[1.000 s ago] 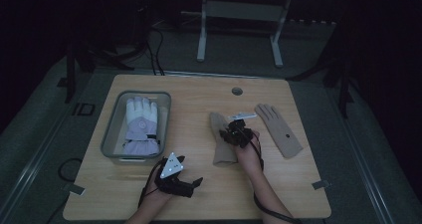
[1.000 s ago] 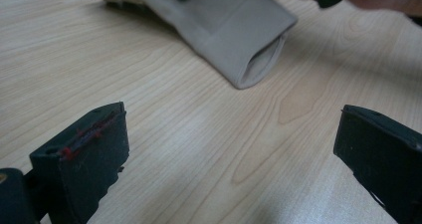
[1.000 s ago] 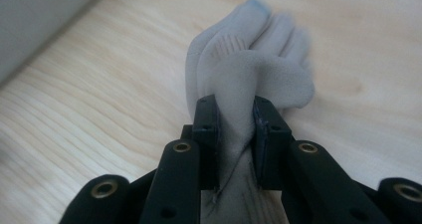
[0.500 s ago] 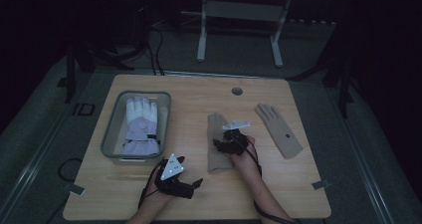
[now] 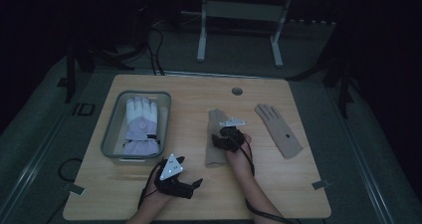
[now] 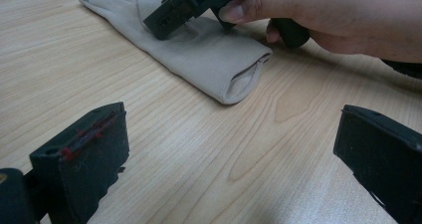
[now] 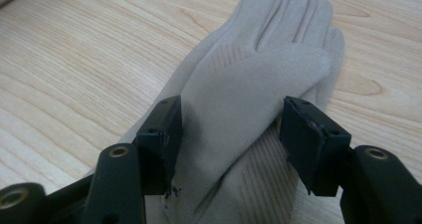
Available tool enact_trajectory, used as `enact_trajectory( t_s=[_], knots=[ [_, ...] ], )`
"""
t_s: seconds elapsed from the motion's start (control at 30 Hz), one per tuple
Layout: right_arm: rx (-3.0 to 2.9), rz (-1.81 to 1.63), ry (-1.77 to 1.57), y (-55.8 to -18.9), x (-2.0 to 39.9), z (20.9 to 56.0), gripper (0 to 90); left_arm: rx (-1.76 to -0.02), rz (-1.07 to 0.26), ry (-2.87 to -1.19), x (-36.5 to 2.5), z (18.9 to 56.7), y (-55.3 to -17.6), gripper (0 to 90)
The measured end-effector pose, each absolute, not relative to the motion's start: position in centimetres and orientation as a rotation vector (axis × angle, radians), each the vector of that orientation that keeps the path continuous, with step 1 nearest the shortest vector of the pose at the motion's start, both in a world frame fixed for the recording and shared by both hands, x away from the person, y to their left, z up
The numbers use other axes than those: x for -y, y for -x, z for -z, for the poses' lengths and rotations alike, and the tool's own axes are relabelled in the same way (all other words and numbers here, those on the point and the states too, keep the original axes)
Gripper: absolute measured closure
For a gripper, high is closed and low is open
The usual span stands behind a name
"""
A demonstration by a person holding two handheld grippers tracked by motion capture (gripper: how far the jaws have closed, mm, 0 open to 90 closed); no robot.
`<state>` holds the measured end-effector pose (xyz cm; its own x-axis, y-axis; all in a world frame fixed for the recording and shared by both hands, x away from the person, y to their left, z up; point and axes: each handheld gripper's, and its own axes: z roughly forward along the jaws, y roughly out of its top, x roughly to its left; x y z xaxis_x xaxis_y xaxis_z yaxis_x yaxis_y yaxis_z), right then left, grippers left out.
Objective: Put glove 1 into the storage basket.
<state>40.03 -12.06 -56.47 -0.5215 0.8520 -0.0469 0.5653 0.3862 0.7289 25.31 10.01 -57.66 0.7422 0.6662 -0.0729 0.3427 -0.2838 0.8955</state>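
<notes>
Beige, soft fabric glove (image 7: 249, 84) lay limp at frame centre, best gripped at the cuff. Right gripper (image 7: 229, 134) jaws, just opening, straddled it unpressed; left gripper (image 6: 224, 164) was held wide open, empty.

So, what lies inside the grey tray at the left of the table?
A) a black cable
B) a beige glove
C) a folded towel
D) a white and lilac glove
D: in the high view the grey tray holds a white and lilac glove, while both beige gloves lie on the bare table.
</notes>
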Motion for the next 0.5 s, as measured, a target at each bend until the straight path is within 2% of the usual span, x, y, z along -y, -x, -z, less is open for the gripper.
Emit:
enact_trajectory(
  t_s=[0.3, 0.5],
  knots=[
    [-2.275, -1.001, -1.216, -40.1, 12.9, 55.8, 42.1, -0.766, -0.392, -1.915, -9.7, 57.7, -25.2, 1.2],
    [-2.278, -1.024, -1.223, -40.1, 15.0, 54.5, 39.6, -0.767, -0.368, -1.898, -10.0, 57.7, -25.3, 1.3]
  ],
)
